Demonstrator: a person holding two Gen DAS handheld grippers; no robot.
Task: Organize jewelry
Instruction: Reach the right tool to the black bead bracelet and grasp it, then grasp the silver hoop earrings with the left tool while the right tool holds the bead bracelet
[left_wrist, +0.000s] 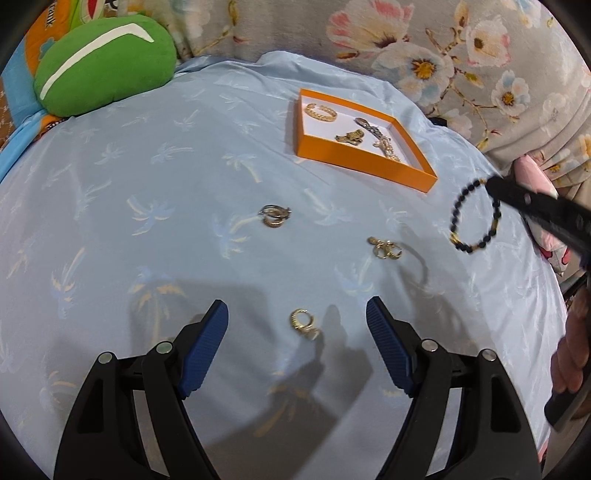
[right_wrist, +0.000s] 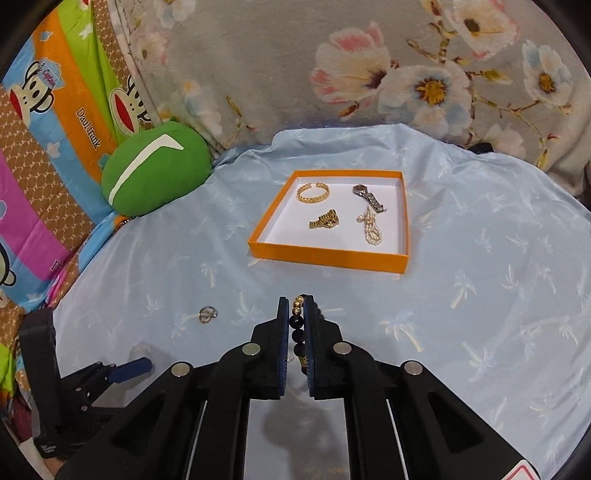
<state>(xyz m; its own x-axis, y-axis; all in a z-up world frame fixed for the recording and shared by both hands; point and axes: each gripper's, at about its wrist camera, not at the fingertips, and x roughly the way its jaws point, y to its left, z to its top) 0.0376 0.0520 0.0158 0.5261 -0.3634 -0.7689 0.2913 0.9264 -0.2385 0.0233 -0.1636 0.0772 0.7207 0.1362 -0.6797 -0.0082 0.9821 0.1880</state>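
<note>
Right gripper fingers pinch the black bead bracelet by a few beads, lifted right of the orange tray. It could swing, slip out. Left gripper fingers open over near earrings.

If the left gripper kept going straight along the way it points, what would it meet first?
Most likely the small gold earring pair lying on the blue cloth, framed between the open fingers of the left gripper. Depth is hard to judge in the fisheye view, so it may touch cloth just beside it.
</note>
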